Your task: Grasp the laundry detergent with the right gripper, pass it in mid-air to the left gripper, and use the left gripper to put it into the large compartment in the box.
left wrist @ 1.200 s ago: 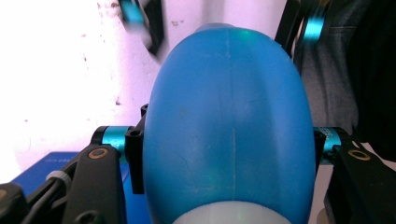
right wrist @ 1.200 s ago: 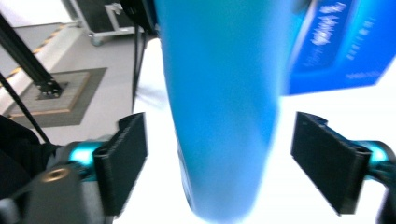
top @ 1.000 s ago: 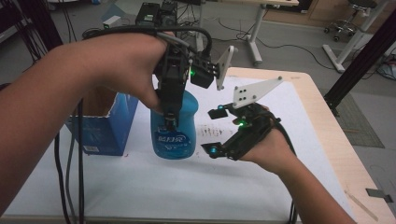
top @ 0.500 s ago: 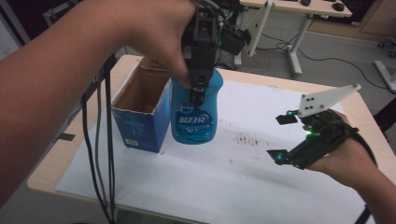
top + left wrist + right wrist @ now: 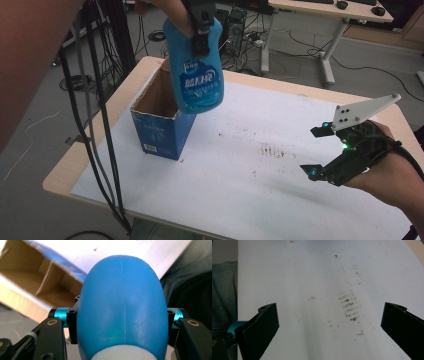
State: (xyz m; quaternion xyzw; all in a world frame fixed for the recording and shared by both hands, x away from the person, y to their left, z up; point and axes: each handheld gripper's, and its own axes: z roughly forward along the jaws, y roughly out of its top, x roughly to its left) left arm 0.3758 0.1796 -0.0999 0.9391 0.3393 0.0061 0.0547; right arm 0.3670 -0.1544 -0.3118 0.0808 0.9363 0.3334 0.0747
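Observation:
A blue plastic bottle [image 5: 198, 67] with a white-lettered label hangs in the air, its base just above the open top of a blue cardboard box [image 5: 161, 116]. My left gripper [image 5: 201, 30] is shut on the bottle's upper part. In the left gripper view the bottle [image 5: 121, 307] sits between the two jaws, and the box's brown inside [image 5: 32, 282] lies beyond it. My right gripper [image 5: 315, 151] stands open low over the white sheet at the right, with nothing between its fingers. The right gripper view looks along the bare sheet [image 5: 319, 277].
A white sheet [image 5: 260, 160] with brown smudges [image 5: 272, 150] covers the wooden table [image 5: 65, 170]. Black cables [image 5: 97, 125] hang down past the table's left side. Desks and cabling stand on the floor behind.
My left gripper has lifted the bottle off the table and carried it over the open box. The right gripper has stayed about where it was, open.

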